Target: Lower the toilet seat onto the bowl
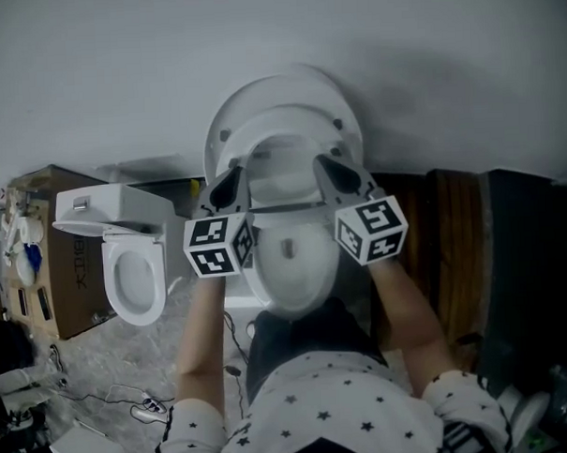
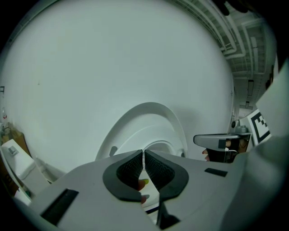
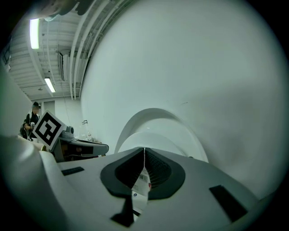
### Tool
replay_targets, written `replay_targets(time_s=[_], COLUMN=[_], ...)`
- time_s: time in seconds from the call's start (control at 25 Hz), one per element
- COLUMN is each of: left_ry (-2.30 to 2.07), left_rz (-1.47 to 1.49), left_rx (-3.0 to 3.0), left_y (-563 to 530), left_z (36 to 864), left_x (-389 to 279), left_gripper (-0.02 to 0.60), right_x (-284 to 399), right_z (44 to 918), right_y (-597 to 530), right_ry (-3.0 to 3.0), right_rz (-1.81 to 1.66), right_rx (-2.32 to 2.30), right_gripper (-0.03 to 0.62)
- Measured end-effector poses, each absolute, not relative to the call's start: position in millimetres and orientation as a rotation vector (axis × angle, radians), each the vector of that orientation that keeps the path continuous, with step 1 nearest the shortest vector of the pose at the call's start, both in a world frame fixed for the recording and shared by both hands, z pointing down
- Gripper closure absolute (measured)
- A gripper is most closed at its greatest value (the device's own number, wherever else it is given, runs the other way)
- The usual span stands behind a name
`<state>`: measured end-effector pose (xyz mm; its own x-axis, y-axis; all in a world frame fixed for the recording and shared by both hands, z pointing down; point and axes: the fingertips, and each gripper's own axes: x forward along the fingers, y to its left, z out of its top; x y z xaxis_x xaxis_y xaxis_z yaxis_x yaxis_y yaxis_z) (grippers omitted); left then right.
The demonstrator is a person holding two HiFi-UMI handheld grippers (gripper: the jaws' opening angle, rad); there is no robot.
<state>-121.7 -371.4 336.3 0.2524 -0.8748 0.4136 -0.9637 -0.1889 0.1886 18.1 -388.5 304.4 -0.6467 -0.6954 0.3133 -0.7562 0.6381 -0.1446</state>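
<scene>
White plastic toilet seat (image 1: 282, 94) stood raised, leaning back toward the pale grey wall (image 1: 117, 59). It was not yet down on the white ceramic bowl (image 1: 290, 267) below it. The lean probably kept it up on its own, so the task looked barely begun. I couldn't separate the lid from the seat behind the ring.

My left gripper (image 2: 143, 155) had its jaws pressed together with nothing clamped between them. The right gripper (image 3: 144, 153) was the same, tips meeting and empty. I judged the closed jaws were meant as blunt pushers or hooks, since a wide flat ring is easier to tip than to pinch.

Both grippers pointed at the lower half of the raised seat, left and right of its middle. That even spacing should let it tip forward without twisting on the hinge. Contact was unclear: the tips overlapped the seat in the head view, but neither gripper view showed a touch.

The next move likely needs a tip behind the rim, then a slow guided drop, or it slams. A second white toilet (image 1: 135, 274) sat well apart on my left, not involved.
</scene>
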Motion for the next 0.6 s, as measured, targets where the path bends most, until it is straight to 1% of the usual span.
replay_targets(time_s=[0.2, 0.44, 0.52, 0.6], left_ry=[-1.679, -1.654, -1.637, -1.616], left_rz=[0.273, 0.309, 0.325, 0.342], left_rx=[2.114, 2.171, 2.197, 2.212], left_y=[-389, -410, -419, -427], left_z=[337, 334, 331, 330], left_x=[-128, -127, -125, -123], left_gripper=[0.567, 0.463, 0.419, 0.382], right_x=[22, 24, 24, 24], right_z=[306, 305, 304, 304], right_y=[-405, -423, -429, -436], right_ry=[-2.617, -2.609, -2.598, -2.586], right_rz=[0.382, 0.372, 0.362, 0.348], right_rx=[1.199, 1.217, 1.218, 1.218], right_gripper=[0.584, 0.538, 0.507, 0.492])
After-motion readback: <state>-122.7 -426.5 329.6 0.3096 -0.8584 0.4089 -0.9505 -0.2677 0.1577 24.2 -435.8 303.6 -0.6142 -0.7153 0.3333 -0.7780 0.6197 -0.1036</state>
